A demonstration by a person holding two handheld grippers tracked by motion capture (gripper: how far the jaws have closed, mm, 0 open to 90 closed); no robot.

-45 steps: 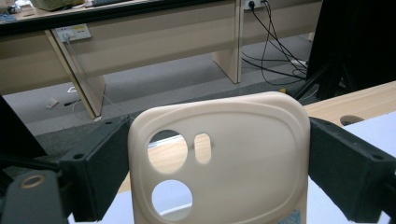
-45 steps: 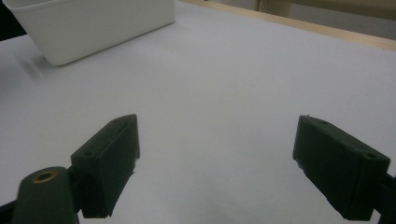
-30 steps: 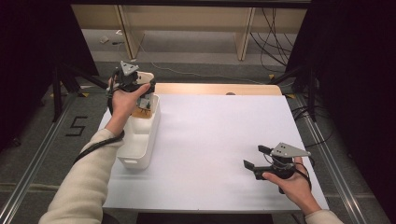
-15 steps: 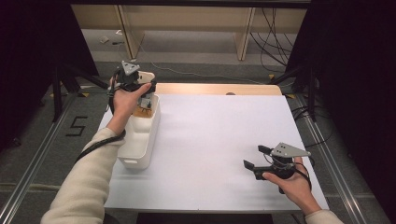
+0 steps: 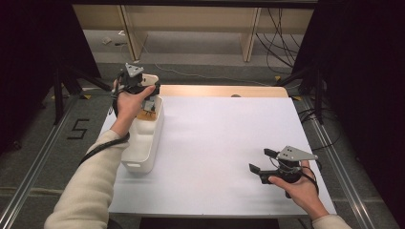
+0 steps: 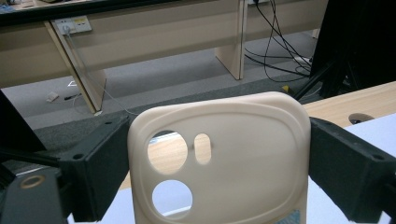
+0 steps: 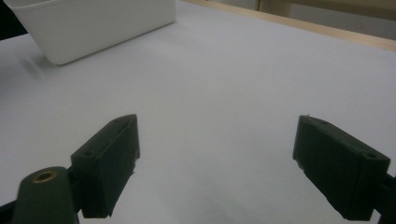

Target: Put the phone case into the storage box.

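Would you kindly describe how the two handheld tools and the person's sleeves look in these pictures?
Each handheld tool is black with two blocky black jaws and a grey three-cornered plate on top: the left tool and the right tool. The jaws have small screw holes, and a brass-coloured ring sits at the base. A black cable trails from the left tool. The person wears cream long sleeves.

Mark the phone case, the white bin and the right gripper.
phone case (image 6: 243,154), left gripper view, middle of its cream back
white bin (image 5: 143,160), high view, near outer wall
right gripper (image 5: 260,161), high view, midway between its open fingers
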